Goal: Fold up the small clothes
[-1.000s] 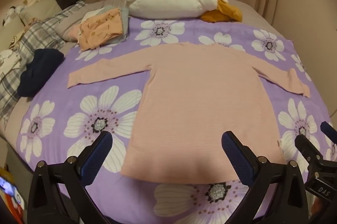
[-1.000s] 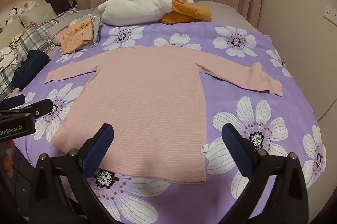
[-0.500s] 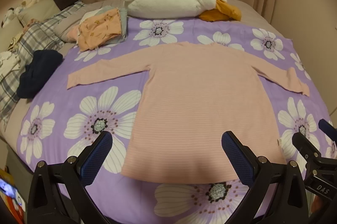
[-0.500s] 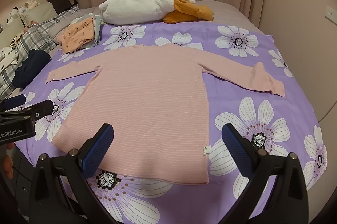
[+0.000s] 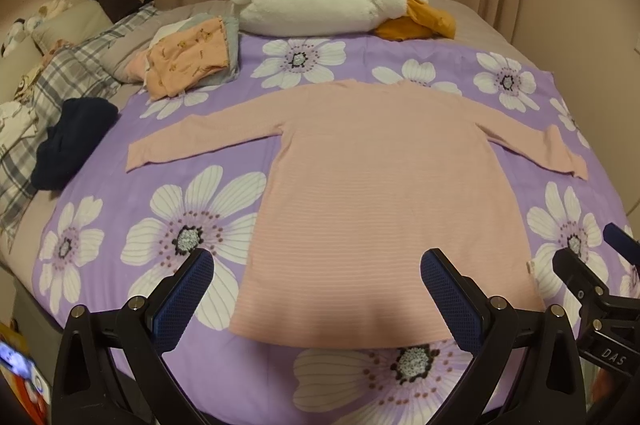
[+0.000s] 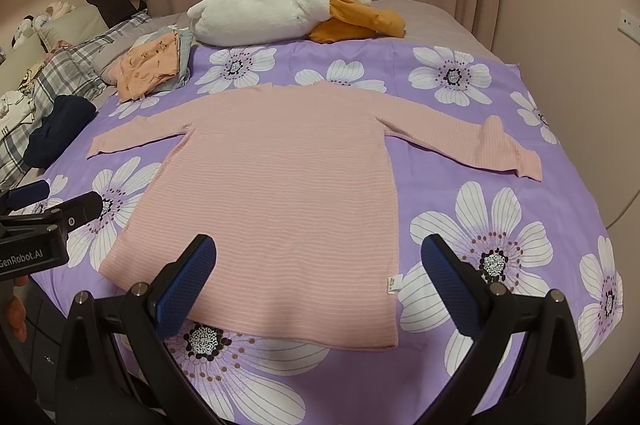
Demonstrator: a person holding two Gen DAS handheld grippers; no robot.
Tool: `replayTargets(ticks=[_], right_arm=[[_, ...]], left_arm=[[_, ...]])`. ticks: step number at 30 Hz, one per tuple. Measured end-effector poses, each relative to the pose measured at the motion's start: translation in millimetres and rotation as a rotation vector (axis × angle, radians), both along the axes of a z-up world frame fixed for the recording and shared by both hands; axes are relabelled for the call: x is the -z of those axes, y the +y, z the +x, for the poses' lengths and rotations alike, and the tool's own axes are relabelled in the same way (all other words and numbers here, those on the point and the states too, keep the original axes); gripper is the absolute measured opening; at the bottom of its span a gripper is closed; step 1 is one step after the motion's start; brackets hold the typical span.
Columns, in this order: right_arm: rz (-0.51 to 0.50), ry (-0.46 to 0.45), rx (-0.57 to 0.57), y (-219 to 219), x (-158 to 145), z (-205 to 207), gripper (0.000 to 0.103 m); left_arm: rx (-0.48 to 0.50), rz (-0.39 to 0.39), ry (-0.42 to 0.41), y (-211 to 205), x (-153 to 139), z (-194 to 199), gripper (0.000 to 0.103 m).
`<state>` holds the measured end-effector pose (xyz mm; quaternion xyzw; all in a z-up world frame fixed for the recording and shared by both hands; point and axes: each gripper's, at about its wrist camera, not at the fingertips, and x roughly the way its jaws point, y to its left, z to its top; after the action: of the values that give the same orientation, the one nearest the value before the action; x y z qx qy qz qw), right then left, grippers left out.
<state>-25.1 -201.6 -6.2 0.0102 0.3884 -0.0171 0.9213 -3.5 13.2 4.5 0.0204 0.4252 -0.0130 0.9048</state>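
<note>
So, left wrist view first: the left tool (image 5: 316, 289) is spread wide open with nothing between its blue pads, hanging just off the near edge of the bed; the pink long-sleeve top (image 5: 380, 209) lies flat straight ahead of it on the purple flowered sheet (image 5: 120, 201), hem nearest the tool, both sleeves stretched out to the sides; the hem sits between the two fingers as seen from here, not touched by either; off to the right of it the other tool (image 5: 596, 265) pokes into view; far ahead, past the neckline, there's a white plush pillow (image 5: 324, 5) with something orange (image 5: 420, 23) tucked against it; ahead-left is a stack of folded clothes (image 5: 188, 61) and a dark navy garment (image 5: 68, 141) further left.

Right wrist view: the right tool (image 6: 318, 287) is also wide open and empty; same top (image 6: 276, 193) ahead, hem closest, a small white tag (image 6: 391, 281) at its right side seam just ahead of the right finger; the right sleeve has a kink near the cuff; the left tool (image 6: 48, 201) shows at the left edge, its jaws apart.
</note>
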Motion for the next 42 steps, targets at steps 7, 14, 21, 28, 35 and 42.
replayTargets(ticks=[7,14,21,28,35,42], right_arm=[[0.0,0.002,0.001,0.2,-0.4,0.2,0.103],[0.001,0.0,0.001,1.4,0.5,-0.2,0.103],[0.003,0.001,0.001,0.8,0.4,0.1,0.103],[0.004,0.002,-0.001,0.3,0.2,0.2,0.103],[0.004,0.003,0.0,0.5,0.1,0.2,0.103],[0.006,0.003,0.001,0.4,0.2,0.2,0.103]], left_arm=[[0.001,-0.002,0.004,1.7,1.7,1.7,0.102],[0.001,0.001,0.004,-2.7,2.8,-2.9,0.102],[0.001,0.003,0.004,-3.0,2.7,-2.7,0.102],[-0.001,0.004,0.004,-3.7,2.8,-2.8,0.102],[0.0,0.003,0.005,-3.9,3.2,-3.2,0.102],[-0.001,0.002,0.007,-3.9,3.1,-3.0,0.102]])
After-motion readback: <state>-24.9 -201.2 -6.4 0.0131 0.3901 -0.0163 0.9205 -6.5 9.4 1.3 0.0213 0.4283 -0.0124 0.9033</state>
